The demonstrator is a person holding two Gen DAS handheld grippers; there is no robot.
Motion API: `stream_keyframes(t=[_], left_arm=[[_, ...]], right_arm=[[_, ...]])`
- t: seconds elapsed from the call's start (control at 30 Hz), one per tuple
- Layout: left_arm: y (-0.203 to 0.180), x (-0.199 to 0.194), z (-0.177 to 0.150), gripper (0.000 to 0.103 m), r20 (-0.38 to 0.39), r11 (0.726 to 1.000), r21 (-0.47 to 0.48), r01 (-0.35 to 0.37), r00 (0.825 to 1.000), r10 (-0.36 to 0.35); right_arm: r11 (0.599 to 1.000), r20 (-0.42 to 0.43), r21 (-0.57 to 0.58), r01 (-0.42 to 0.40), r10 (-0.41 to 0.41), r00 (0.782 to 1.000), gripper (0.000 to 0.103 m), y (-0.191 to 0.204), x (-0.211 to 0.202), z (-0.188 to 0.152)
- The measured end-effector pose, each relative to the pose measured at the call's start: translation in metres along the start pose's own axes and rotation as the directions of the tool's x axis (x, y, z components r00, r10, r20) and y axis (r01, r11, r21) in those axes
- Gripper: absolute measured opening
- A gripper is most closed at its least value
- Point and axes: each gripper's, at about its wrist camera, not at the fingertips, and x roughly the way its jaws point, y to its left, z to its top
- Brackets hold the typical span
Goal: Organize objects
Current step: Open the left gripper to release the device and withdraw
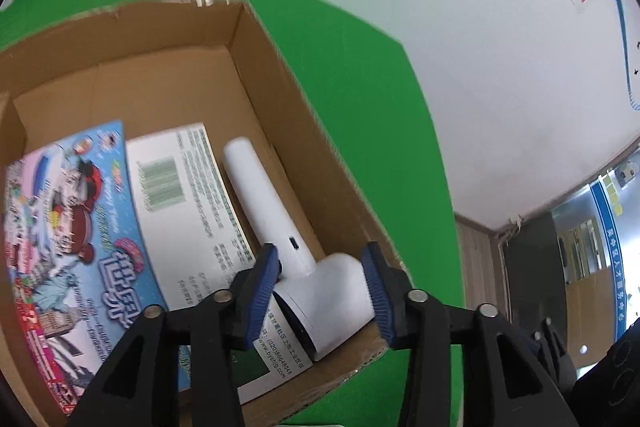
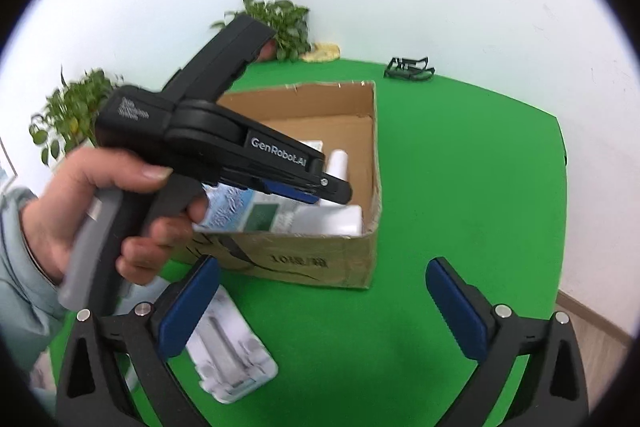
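Note:
A brown cardboard box [image 1: 276, 75] stands on the green table [image 1: 360, 87]. In it lie a white handheld device [image 1: 280, 227], a colourful cartoon-printed box [image 1: 68, 239] and a white printed sheet [image 1: 188, 195]. My left gripper [image 1: 320, 291] hovers over the device's wide head, jaws apart on either side of it, not clearly pressing it. In the right wrist view the left gripper [image 2: 320, 187] reaches into the box [image 2: 320, 263]. My right gripper [image 2: 320, 311] is open and empty above the table in front of the box. A clear plastic package [image 2: 232, 355] lies beside its left finger.
A black wire object [image 2: 408, 69] sits at the table's far edge. Potted plants [image 2: 280, 23] and a yellow cloth [image 2: 324, 51] stand at the far left corner by the white wall. The table edge drops off at right [image 2: 564, 163].

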Motion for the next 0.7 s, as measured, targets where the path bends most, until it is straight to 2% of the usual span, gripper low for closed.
stream_keyframes(t=[0.03,0.1,0.17,0.23,0.27,0.33,0.4,0.47,0.53,0.63,0.67,0.7], left_arm=[[-0.003,-0.014,-0.002,0.055,0.049,1.0,0.007,-0.009,0.999,0.009],[-0.011,-0.044,-0.009,0.059,0.15,0.999,0.02,-0.038,0.988,0.035],[-0.02,-0.081,-0.021,0.078,0.278,0.995,0.048,-0.092,0.958,0.075],[-0.027,-0.116,-0.038,0.099,0.395,0.983,0.047,-0.178,0.907,0.145],[-0.029,-0.134,-0.048,0.102,0.453,0.974,0.042,-0.224,0.873,0.181],[-0.029,-0.169,-0.071,0.103,0.534,0.951,0.022,-0.309,0.808,0.25],[-0.02,-0.193,-0.087,0.103,0.563,0.935,-0.014,-0.355,0.77,0.301],[-0.004,-0.21,-0.101,0.103,0.572,0.927,-0.054,-0.371,0.749,0.333],[0.004,-0.224,-0.113,0.103,0.576,0.92,-0.059,-0.386,0.74,0.348],[0.017,-0.231,-0.128,0.103,0.577,0.881,-0.053,-0.47,0.706,0.411],[0.02,-0.233,-0.134,0.103,0.569,0.871,-0.052,-0.488,0.703,0.428],[0.023,-0.235,-0.139,0.103,0.556,0.868,-0.054,-0.494,0.707,0.437]], right_arm=[[1.0,0.0,-0.008,0.005,-0.005,1.0,0.102,0.002,0.001,0.0],[1.0,-0.001,-0.021,0.008,-0.008,1.0,0.102,0.008,-0.003,-0.002],[1.0,-0.004,-0.024,0.005,-0.005,1.0,0.102,0.011,-0.004,-0.003],[1.0,-0.005,-0.009,-0.011,0.011,1.0,0.102,0.011,-0.005,-0.005],[1.0,-0.005,0.001,-0.023,0.023,1.0,0.102,0.011,-0.006,-0.005],[0.999,0.003,0.007,-0.039,0.039,0.999,0.102,0.013,-0.009,-0.006],[0.998,0.006,-0.008,-0.059,0.059,0.998,0.102,0.02,-0.012,-0.007],[0.997,0.01,-0.027,-0.077,0.077,0.997,0.102,0.03,-0.015,-0.008],[0.996,0.03,-0.052,-0.076,0.077,0.997,0.102,0.042,-0.019,-0.008],[0.994,0.048,-0.09,-0.064,0.069,0.996,0.102,0.058,-0.023,-0.006],[0.993,0.048,-0.101,-0.061,0.066,0.997,0.102,0.063,-0.024,-0.007],[0.992,0.046,-0.112,-0.054,0.06,0.997,0.102,0.067,-0.025,-0.007]])
